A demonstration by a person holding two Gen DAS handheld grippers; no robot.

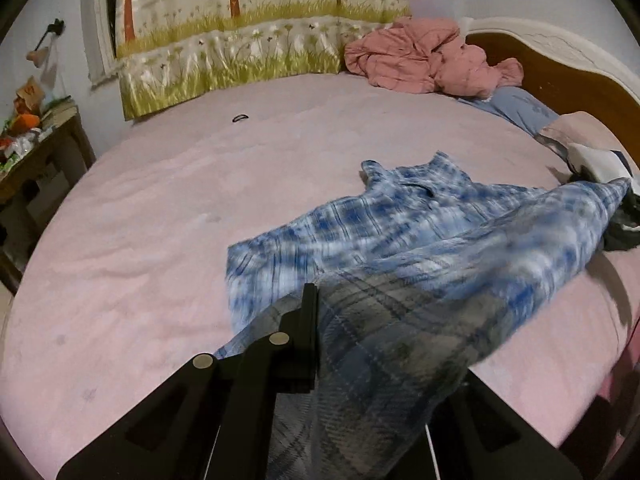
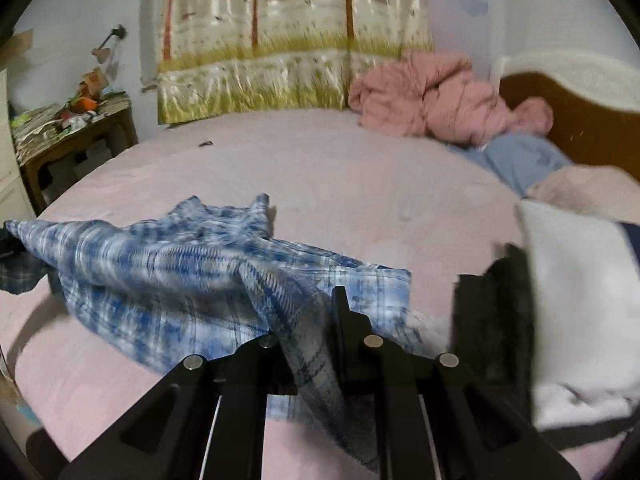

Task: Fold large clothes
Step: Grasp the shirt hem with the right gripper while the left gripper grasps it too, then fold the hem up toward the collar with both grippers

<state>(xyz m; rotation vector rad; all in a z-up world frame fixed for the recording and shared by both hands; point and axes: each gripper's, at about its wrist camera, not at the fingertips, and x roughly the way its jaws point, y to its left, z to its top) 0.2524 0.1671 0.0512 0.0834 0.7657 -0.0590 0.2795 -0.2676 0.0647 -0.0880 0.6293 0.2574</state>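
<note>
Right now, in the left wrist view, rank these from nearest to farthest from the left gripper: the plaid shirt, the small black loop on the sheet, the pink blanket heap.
1. plaid shirt: clamped in the left gripper, spreading right.
2. small black loop: mid-bed, left of centre.
3. pink blanket heap: far corner, by the headboard.

Both views are fisheye pictures with a dark round border, and straight lines bend strongly near the edges. The room light is dim and a little cool, without hard glare; only the shiny curtain (image 1: 248,40) reflects some pale sheen. The plaid shirt (image 1: 400,232) is smeared by motion blur in both views, and it throws a soft shadow on the pink bed sheet (image 1: 160,220). The right wrist view is blurrier overall; the white cloth (image 2: 576,288) at its right side has no sharp edge.
</note>
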